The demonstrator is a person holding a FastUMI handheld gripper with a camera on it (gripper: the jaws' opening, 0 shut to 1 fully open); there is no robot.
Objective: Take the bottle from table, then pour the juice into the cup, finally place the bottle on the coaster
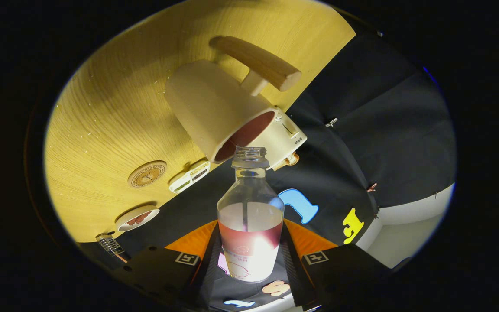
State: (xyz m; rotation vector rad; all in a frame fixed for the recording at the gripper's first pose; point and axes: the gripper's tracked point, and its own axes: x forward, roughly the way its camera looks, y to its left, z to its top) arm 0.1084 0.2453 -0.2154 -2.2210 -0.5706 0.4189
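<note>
My gripper (249,255) is shut on the clear bottle (250,216), both fingers pressing its labelled lower body. The bottle is uncapped and holds reddish juice in its lower half. The whole view is rolled over, so the bottle is tilted relative to the table. Its open mouth sits just at the rim of the cream cup (219,115), whose dark reddish inside faces me. A wooden handle (260,63) sticks out of the cup's side. The round cork coaster (147,173) lies on the yellow wooden table (115,108), beside the cup's base side, apart from the bottle.
A small white rectangular item (189,176) lies near the table's edge next to the coaster. A small white dish (137,218) with something brown in it sits farther along that edge, with a small metal object (110,244) beyond it. Black booth cloth hangs behind the table.
</note>
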